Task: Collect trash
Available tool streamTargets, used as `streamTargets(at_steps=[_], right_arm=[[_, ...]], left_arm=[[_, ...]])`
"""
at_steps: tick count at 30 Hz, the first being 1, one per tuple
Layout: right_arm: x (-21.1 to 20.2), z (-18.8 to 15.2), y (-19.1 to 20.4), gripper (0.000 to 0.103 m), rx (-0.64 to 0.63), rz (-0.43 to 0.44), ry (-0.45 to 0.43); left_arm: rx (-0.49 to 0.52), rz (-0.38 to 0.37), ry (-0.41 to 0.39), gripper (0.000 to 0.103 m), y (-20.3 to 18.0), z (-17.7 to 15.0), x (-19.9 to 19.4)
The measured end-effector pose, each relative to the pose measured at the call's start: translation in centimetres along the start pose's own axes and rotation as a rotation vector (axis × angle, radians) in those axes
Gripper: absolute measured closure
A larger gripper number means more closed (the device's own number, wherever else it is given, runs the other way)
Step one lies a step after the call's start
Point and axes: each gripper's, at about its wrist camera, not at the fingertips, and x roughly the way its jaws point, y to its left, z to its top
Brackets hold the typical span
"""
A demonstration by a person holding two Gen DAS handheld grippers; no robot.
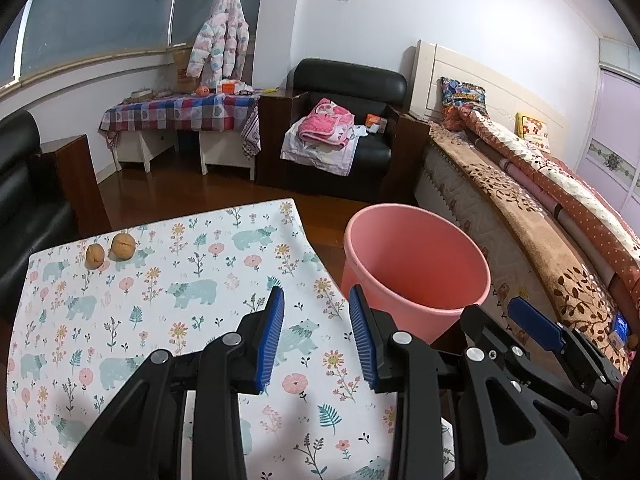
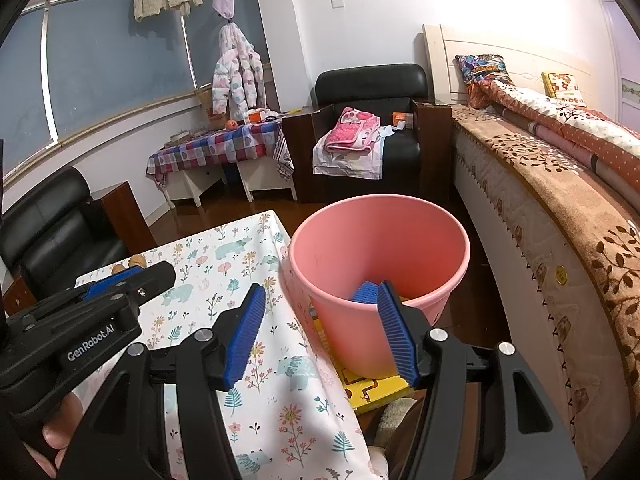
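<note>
Two brown walnuts (image 1: 95,256) (image 1: 123,246) lie at the far left corner of the floral tablecloth (image 1: 168,288). A pink bucket (image 1: 416,268) stands on the floor beside the table's right edge; it also shows in the right wrist view (image 2: 380,264). My left gripper (image 1: 316,320) is open and empty, low over the table near its right edge. My right gripper (image 2: 320,320) is open and empty, straddling the bucket's near rim. The walnuts (image 2: 134,262) are mostly hidden behind the left gripper in the right wrist view.
A bed (image 1: 540,208) runs along the right. A black armchair (image 1: 340,128) with pink clothes stands behind the bucket. A checkered side table (image 1: 180,116) is at the back, a black sofa (image 1: 20,200) on the left. A yellow mat (image 2: 376,388) lies under the bucket.
</note>
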Motion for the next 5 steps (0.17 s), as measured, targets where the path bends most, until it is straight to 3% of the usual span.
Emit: streamTargets(at_steps=[5], right_arm=[[0.22,0.18,0.05,0.044,-0.003,0.000,0.004]], left_arm=[[-0.013,0.001,0.009,0.070,0.53,-0.02,0.26]])
